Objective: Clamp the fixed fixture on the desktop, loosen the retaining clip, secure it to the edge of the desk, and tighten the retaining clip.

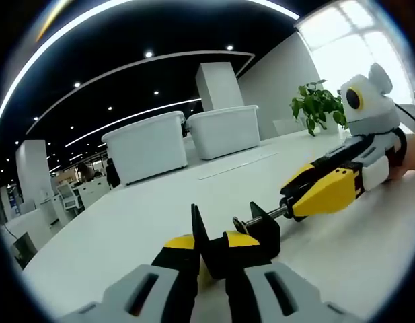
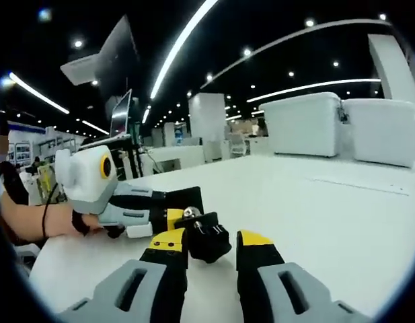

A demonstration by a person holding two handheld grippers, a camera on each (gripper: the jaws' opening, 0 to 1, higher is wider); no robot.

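A black clamp fixture (image 1: 224,250) rests on the white desk (image 1: 126,229), and my left gripper (image 1: 210,245) is shut on its C-shaped body. A threaded screw (image 1: 264,217) sticks out of it to the right. My right gripper (image 1: 291,202), black with yellow jaws, reaches in from the right and closes on the screw's outer end. In the right gripper view, the black knob (image 2: 206,239) sits between my right gripper's (image 2: 214,245) yellow-tipped jaws, against the left one. The left gripper (image 2: 170,217) holds the fixture from the left there.
Two white storage bins (image 1: 150,145) (image 1: 224,128) stand side by side at the back of the desk, with a potted plant (image 1: 318,104) to their right. A person's forearm (image 2: 32,219) lies at the desk's left edge. A monitor (image 2: 120,114) stands beyond it.
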